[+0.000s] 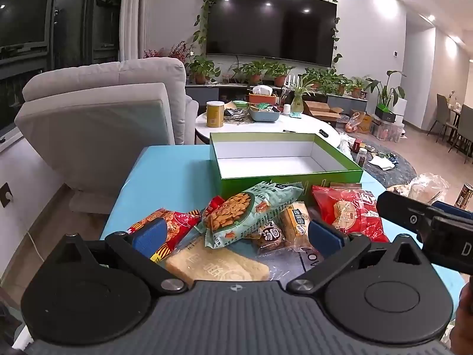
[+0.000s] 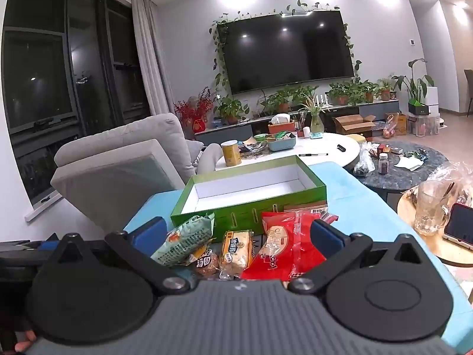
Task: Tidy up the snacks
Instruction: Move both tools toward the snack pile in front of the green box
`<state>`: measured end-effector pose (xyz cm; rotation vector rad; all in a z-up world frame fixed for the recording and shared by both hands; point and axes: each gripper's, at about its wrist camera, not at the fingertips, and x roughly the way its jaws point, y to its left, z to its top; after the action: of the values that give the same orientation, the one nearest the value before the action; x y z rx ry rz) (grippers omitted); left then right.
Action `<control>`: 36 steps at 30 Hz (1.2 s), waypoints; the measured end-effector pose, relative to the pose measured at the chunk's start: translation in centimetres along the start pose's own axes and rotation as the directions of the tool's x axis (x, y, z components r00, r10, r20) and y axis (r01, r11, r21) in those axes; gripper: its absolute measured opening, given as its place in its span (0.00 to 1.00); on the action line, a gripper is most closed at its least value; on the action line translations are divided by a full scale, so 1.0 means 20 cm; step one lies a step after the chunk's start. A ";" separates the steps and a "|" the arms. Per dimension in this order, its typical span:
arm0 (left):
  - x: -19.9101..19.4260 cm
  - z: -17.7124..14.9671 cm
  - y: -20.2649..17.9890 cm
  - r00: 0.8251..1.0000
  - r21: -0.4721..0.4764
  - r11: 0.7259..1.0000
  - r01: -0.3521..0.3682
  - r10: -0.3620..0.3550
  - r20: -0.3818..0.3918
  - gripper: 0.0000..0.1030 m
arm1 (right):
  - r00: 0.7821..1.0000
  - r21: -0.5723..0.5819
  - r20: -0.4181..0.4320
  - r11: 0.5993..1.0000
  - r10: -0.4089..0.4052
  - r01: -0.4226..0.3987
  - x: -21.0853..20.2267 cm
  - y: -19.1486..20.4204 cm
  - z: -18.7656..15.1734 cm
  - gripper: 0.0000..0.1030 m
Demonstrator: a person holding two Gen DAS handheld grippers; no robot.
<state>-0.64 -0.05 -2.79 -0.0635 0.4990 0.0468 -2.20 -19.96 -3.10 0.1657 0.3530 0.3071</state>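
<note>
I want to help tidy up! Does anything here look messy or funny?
Yes. The snack packets are heaped in front of the green box instead of inside it; the box holds nothing. The green cracker bag lies tilted on top of the others, beside the red packet. Nothing looks spilled or torn.

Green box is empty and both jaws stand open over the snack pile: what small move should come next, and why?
Probably lower the right gripper onto the red packet and close on it. That packet lies between its open jaws, on top of the pile, nearest the empty green box. The left gripper holds nothing either.
</note>
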 end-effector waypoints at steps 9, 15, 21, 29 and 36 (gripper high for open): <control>0.00 -0.01 -0.01 1.000 0.004 1.000 0.000 0.000 -0.003 0.99 | 1.000 -0.003 -0.005 1.000 0.001 -0.001 -0.01 0.01 -0.01 0.87; 0.00 -0.01 -0.01 1.000 0.003 1.000 0.004 -0.004 -0.002 0.99 | 1.000 0.005 0.006 1.000 -0.002 0.002 -0.02 0.01 0.01 0.87; 0.00 -0.02 -0.01 1.000 0.005 1.000 0.001 -0.001 -0.007 0.99 | 1.000 0.008 0.022 1.000 0.007 -0.007 0.00 0.01 -0.02 0.87; 0.00 -0.02 -0.02 1.000 0.011 1.000 0.002 -0.002 -0.009 0.99 | 0.999 0.037 -0.003 0.999 0.038 -0.038 0.00 -0.02 -0.01 0.88; 0.00 -0.02 -0.03 1.000 0.019 1.000 0.008 -0.008 -0.009 0.99 | 0.998 0.109 -0.003 0.992 0.068 -0.067 -0.01 -0.03 0.00 0.88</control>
<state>-0.82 -0.68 -3.06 -0.0474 0.5075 0.0336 -2.20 -20.68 -3.18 0.2842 0.3717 0.3554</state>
